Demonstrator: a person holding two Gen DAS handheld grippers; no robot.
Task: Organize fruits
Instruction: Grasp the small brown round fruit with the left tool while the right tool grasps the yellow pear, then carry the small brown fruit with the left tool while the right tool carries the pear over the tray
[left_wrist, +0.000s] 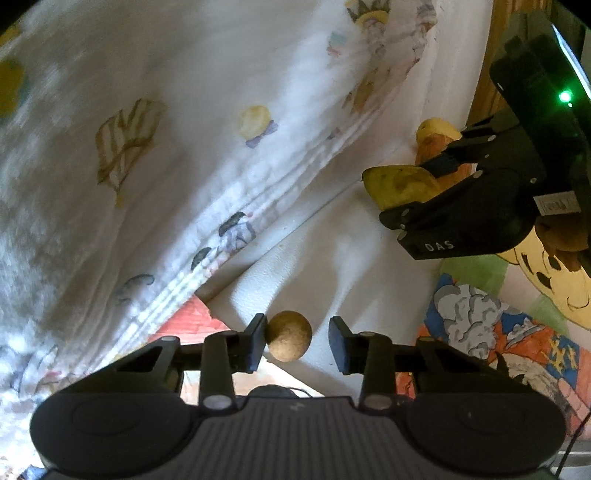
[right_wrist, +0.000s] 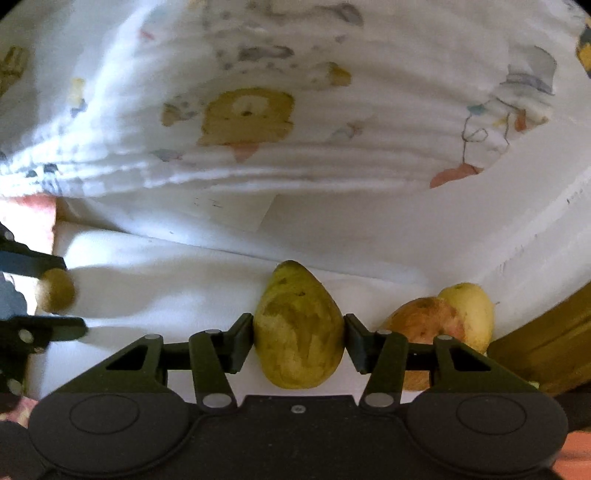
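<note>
My left gripper (left_wrist: 297, 341) is open. A small round brown fruit (left_wrist: 288, 335) sits between its fingers on a white sheet (left_wrist: 332, 258), touching the left pad, with a gap to the right pad. It also shows at the left edge of the right wrist view (right_wrist: 55, 290). My right gripper (right_wrist: 298, 341) is shut on a yellow-green mango (right_wrist: 298, 328), both pads against its sides. The left wrist view shows the same mango (left_wrist: 399, 184) held at the upper right. A reddish-orange fruit (right_wrist: 424, 321) and a yellow fruit (right_wrist: 471, 306) lie just right of the mango.
A white cloth with cartoon prints (left_wrist: 184, 129) is bunched up along the far side of the sheet. A colourful printed mat (left_wrist: 498, 325) lies at the right in the left wrist view. A wooden edge (right_wrist: 546, 350) borders the right of the fruits.
</note>
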